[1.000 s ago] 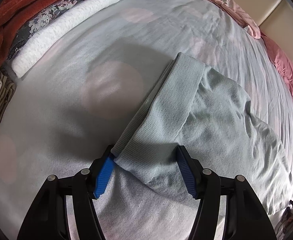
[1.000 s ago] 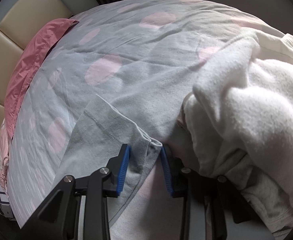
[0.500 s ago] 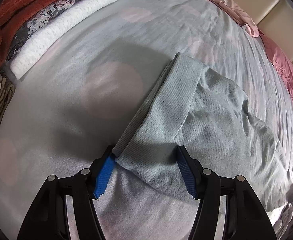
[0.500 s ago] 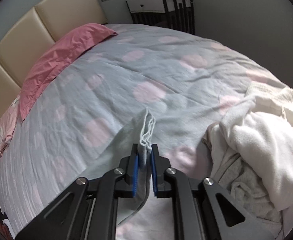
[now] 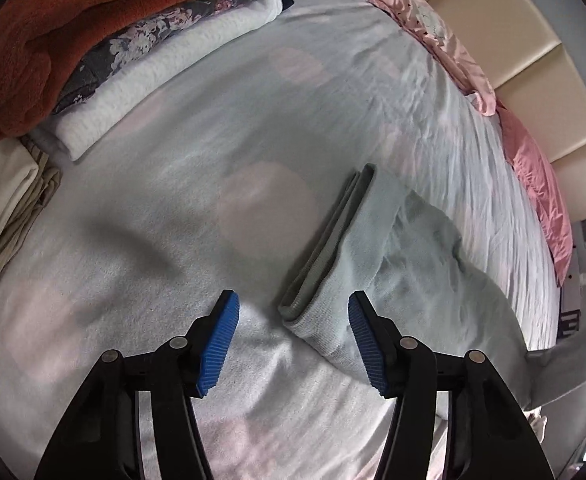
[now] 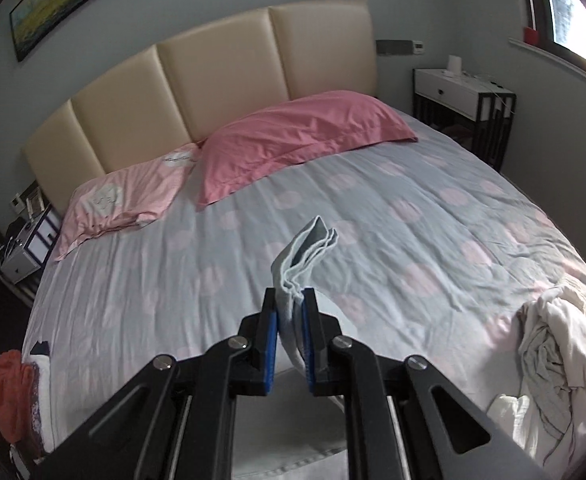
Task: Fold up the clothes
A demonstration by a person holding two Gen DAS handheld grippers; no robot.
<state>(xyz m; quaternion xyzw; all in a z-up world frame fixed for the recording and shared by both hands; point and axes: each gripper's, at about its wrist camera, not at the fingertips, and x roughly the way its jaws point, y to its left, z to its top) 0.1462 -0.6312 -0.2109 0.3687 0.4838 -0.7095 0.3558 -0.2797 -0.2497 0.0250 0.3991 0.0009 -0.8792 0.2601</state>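
A pale grey-green knit garment (image 5: 413,248) lies partly folded on the dotted bedspread (image 5: 213,128) in the left wrist view, its ribbed hem (image 5: 325,252) toward me. My left gripper (image 5: 293,340) is open just above the hem's near corner, which sits between the blue pads (image 5: 219,340) without being clamped. My right gripper (image 6: 291,340) is shut on a bunched edge of the same garment (image 6: 305,252), lifted off the bed; the layered edge sticks up past the fingertips.
A stack of folded clothes (image 5: 113,48), rust, floral and white, lies at the left of the bed. A heap of white unfolded laundry (image 6: 561,356) sits at the right. Pink pillows (image 6: 293,140) and a beige headboard (image 6: 213,80) are at the far end, a nightstand (image 6: 461,96) beyond.
The right gripper shut on the garment's edge and lifted it high off the bed. The left gripper stayed open; the hem corner shifted right between its pads as the cloth was pulled.
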